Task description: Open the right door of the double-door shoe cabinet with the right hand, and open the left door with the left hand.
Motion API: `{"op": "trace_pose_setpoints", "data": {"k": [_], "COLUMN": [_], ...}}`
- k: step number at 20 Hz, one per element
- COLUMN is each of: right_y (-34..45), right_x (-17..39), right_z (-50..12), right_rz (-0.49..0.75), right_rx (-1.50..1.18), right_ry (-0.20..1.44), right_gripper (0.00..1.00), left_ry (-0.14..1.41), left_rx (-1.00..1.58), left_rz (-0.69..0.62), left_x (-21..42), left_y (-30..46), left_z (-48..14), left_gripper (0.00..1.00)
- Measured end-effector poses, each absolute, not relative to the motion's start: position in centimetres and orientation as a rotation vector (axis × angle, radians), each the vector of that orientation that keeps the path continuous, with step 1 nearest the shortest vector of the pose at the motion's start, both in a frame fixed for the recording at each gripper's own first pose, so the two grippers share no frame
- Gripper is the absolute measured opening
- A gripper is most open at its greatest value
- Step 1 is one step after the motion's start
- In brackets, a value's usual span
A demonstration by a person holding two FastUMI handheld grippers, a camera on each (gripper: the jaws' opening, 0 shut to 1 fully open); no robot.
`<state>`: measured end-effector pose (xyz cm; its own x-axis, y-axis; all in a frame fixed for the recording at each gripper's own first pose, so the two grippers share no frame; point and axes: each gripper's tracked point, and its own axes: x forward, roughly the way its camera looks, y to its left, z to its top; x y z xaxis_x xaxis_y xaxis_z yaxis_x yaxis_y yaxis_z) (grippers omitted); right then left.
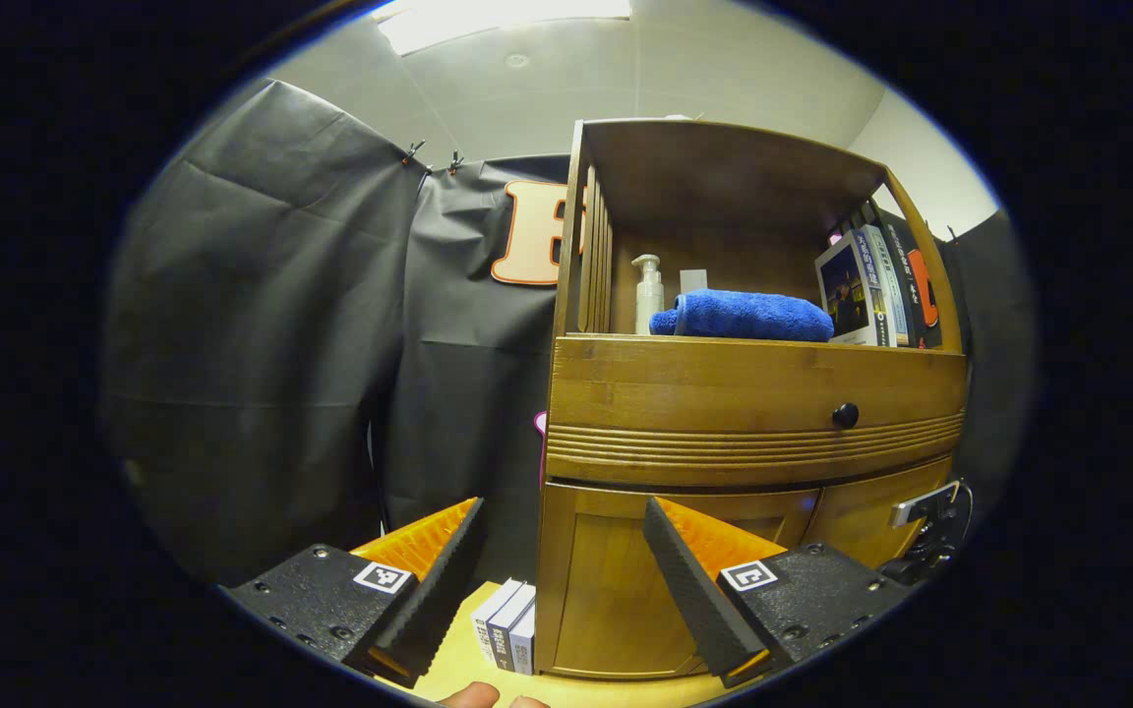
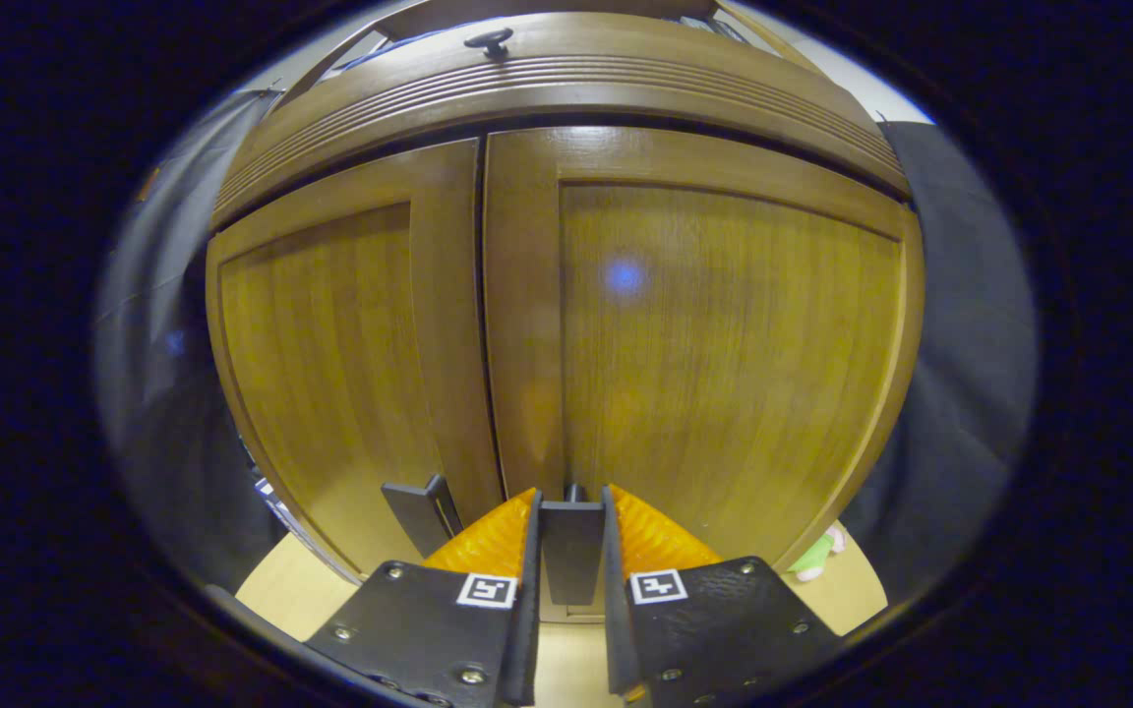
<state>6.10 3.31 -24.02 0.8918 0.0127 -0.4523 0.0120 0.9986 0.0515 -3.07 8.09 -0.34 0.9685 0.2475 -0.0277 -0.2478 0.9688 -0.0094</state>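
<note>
The wooden shoe cabinet [image 1: 744, 393] stands to the right in the left gripper view, its two lower doors closed. My left gripper [image 1: 562, 511] is open and holds nothing, a short way off the cabinet's left front corner, level with the left door [image 1: 616, 600]. In the right gripper view both doors are close up: the left door [image 2: 330, 364] with its dark handle [image 2: 419, 516], and the right door [image 2: 724, 354]. My right gripper [image 2: 571, 501] is shut on the right door's dark handle [image 2: 571, 546] beside the centre seam. That right gripper [image 1: 930, 521] also appears far off at the right door [image 1: 871, 516].
Above the doors is a drawer [image 1: 753, 393] with a dark knob [image 1: 845, 415]. The open shelf holds a blue towel [image 1: 748, 317], a pump bottle [image 1: 647, 293] and books [image 1: 866, 290]. More books [image 1: 507, 624] stand on the floor left of the cabinet. A green toy [image 2: 817, 560] lies at its right.
</note>
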Motion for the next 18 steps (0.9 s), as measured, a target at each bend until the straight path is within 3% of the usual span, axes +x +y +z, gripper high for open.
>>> {"op": "trace_pose_setpoints", "data": {"k": [18], "right_y": [0.4], "right_x": [-1.9], "right_z": [-22.6], "right_rz": [-0.106], "right_rx": [0.083], "right_ry": [0.474], "right_gripper": [0.28], "left_ry": [0.027], "left_rx": [-0.074], "left_rz": [0.105], "left_x": [-3.0], "left_y": [3.3], "left_z": [-0.3], "left_gripper": [0.98]}}
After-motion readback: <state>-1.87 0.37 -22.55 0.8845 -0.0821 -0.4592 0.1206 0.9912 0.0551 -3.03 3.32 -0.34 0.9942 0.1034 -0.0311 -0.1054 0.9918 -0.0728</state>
